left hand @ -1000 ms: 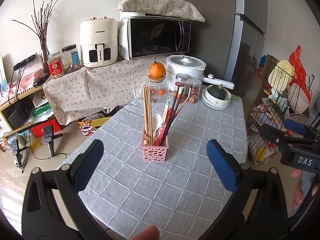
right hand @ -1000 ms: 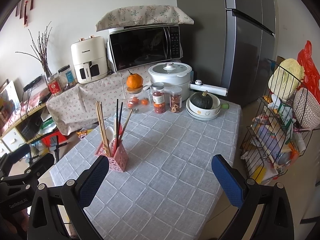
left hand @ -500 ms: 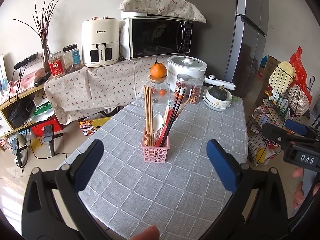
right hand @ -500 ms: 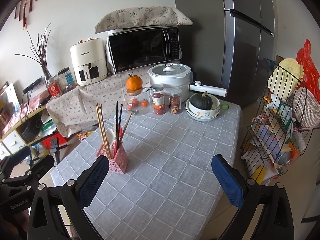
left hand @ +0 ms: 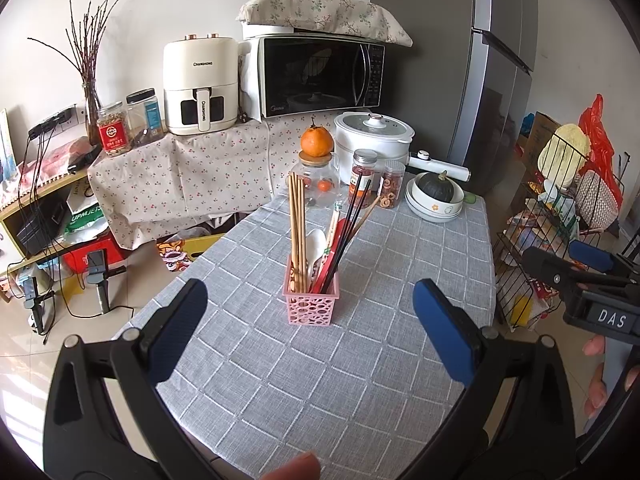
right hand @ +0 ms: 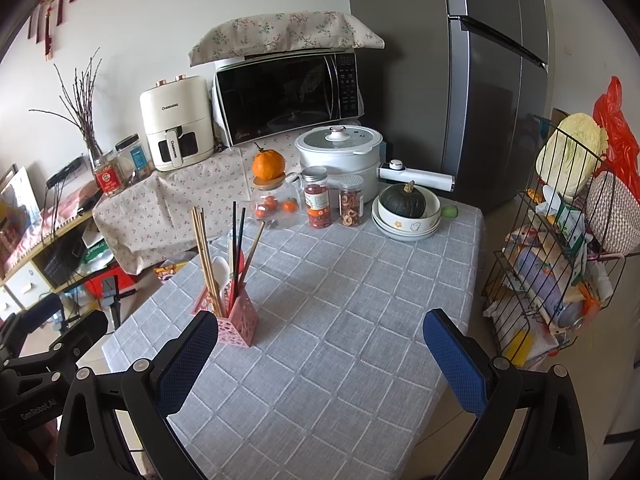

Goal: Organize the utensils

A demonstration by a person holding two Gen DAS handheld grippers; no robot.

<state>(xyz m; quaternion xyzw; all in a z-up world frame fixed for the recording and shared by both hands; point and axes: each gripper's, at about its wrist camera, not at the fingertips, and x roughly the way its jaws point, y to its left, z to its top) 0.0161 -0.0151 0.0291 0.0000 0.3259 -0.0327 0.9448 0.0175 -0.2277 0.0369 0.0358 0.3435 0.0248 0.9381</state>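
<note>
Two grippers hang above the near edge of our desk (left hand: 360, 380), which wears a grey checked cloth. Our left gripper (left hand: 308, 332) has its blue-padded fingers (left hand: 176, 328) spread wide apart, holding nothing; our right gripper (right hand: 320, 360) is likewise wide apart and empty. A pink perforated holder (left hand: 311, 304) stands upright toward the desk's left edge, near the middle of its length. In it we see wooden chopsticks (left hand: 298, 232), black chopsticks (left hand: 352, 220), a white spoon (left hand: 314, 242) and a red utensil (left hand: 340, 236). Along the far edge stand a glass jar topped by an orange (left hand: 317, 142), two snack jars (left hand: 362, 178), a white cooker (left hand: 374, 140) and stacked bowls holding a dark squash (left hand: 438, 188).
</note>
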